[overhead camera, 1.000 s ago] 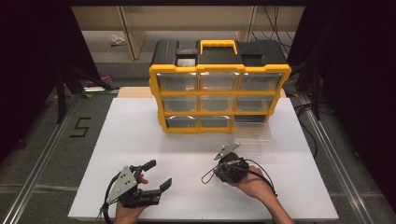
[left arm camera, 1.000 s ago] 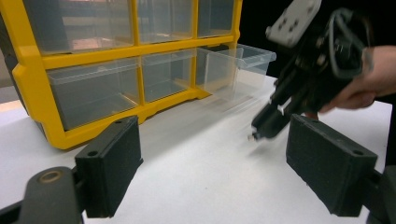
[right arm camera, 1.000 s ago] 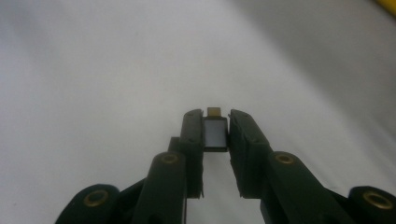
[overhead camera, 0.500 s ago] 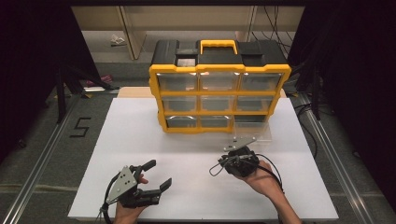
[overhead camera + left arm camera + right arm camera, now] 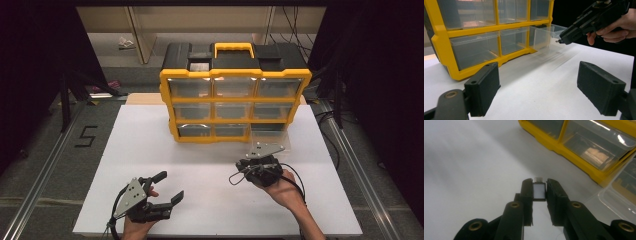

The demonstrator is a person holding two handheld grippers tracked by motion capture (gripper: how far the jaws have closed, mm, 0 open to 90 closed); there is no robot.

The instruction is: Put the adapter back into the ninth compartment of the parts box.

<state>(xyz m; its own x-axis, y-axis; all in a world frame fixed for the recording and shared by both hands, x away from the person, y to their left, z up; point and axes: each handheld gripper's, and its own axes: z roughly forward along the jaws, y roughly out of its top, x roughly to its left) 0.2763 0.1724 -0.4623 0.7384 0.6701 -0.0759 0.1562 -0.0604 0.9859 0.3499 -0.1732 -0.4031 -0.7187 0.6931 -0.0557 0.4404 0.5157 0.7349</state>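
Small adapter (image 5: 539, 190) clamped in right gripper (image 5: 260, 167), now nearer open drawer (image 5: 270, 135)

Can't really tell what the little white adapter (image 5: 539, 191) pinched in the right gripper (image 5: 539, 185) is, too small. The pulled-out clear drawer (image 5: 621, 192) gets chopped by the frame edge, and the organizer (image 5: 486, 37) is cropped in the left gripper view.
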